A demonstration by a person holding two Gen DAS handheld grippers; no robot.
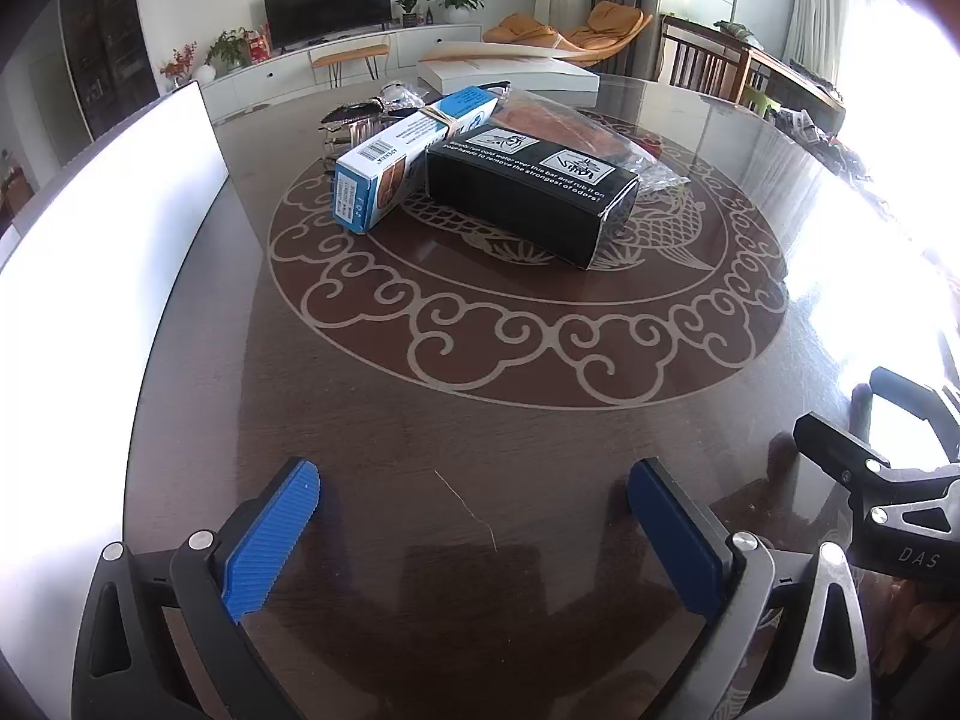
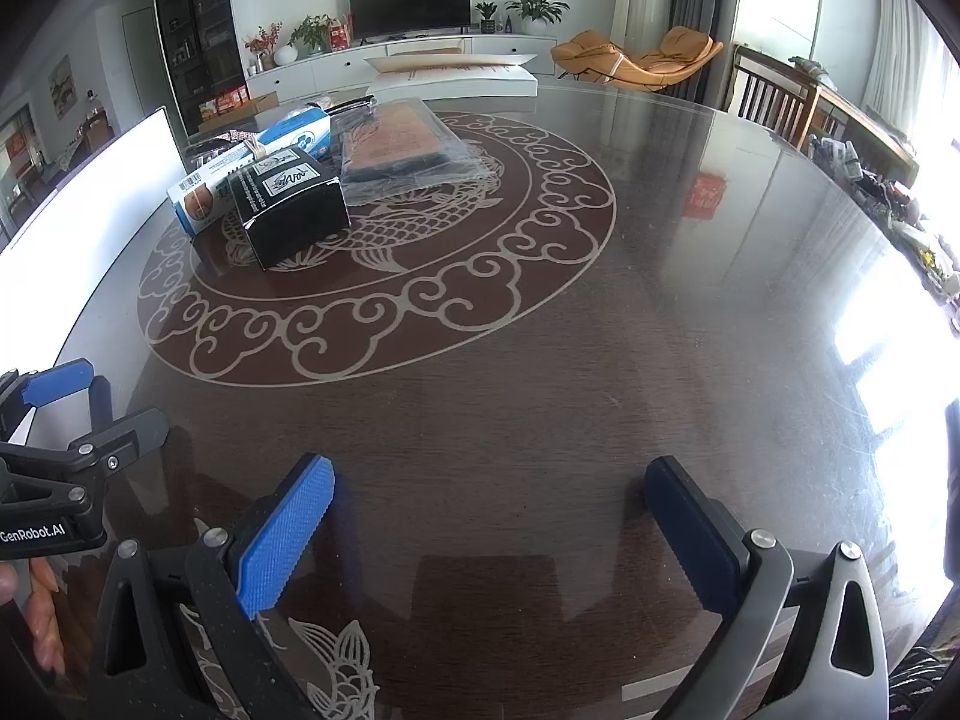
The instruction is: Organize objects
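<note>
Left tool (image 1: 474, 501) wide and empty low in frame, right tool (image 2: 489, 498) wide too, black box (image 1: 528, 195) and blue-white box (image 1: 414, 159) touching mid-surface (image 1: 480, 432), wrapped packet (image 2: 399, 147) just behind.

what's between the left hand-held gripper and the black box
Nothing visible: only bare tabletop lies between the open left hand-held gripper and the black box. The blue-and-white box sits beside it, left of the path.
</note>
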